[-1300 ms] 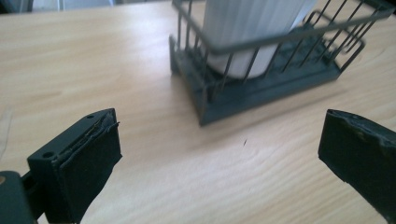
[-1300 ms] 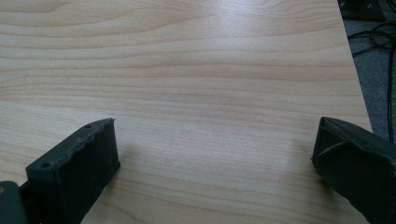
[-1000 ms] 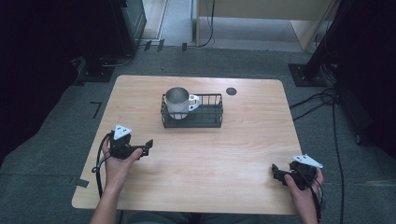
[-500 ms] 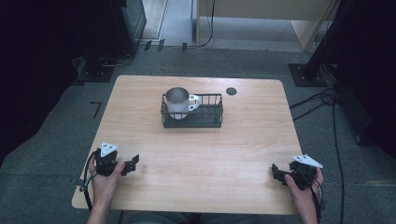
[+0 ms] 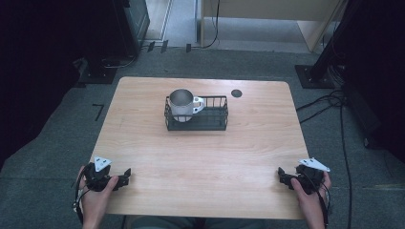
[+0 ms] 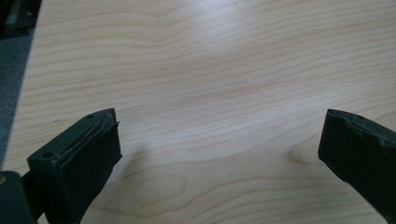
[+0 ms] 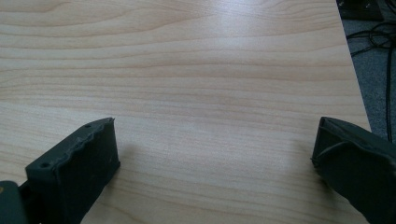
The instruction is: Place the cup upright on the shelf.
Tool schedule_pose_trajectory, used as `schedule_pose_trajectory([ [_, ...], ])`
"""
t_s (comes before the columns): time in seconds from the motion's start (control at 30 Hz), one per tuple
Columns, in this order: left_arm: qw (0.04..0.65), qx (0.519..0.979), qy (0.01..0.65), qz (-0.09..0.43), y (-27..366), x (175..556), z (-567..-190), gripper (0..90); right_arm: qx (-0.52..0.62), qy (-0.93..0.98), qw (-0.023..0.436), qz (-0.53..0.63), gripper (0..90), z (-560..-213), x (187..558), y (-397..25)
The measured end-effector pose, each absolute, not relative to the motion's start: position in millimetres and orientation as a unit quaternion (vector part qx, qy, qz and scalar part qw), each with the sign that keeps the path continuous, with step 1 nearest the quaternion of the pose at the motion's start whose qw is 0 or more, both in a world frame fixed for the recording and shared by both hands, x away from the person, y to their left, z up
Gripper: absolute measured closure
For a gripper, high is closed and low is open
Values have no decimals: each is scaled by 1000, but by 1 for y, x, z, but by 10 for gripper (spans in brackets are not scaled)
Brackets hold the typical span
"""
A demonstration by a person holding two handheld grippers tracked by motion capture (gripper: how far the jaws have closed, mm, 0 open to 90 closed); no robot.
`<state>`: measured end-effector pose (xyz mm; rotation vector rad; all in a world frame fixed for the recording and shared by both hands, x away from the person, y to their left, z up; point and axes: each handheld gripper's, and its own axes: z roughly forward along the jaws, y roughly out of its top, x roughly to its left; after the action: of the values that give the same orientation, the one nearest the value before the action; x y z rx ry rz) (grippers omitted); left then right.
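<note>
A metal mug point(image 5: 181, 104) stands upright in the left end of a black wire basket point(image 5: 213, 119) (white handle pointing right) toward 12 o'clock on the wooden table point(image 5: 200, 157). At 7 o'clock the left gripper point(image 5: 125, 175) rests with jaws apart, empty; at 5 o'clock the right gripper point(image 5: 282, 176) likewise.

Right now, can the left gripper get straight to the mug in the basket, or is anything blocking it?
Probably yes. The left gripper sits open at the table's near left corner, and only bare tabletop lies between it and the mug, which stands upright at the left end of the wire basket.
</note>
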<state>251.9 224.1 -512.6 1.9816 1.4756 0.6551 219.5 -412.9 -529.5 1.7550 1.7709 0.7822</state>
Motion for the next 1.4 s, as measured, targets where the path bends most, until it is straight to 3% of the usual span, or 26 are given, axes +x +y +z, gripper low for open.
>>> schedule_pose_trajectory([
  [1.4,283,723,583,240,219,259,-519,0,648,654,262,289,0,-530,219,-413],
])
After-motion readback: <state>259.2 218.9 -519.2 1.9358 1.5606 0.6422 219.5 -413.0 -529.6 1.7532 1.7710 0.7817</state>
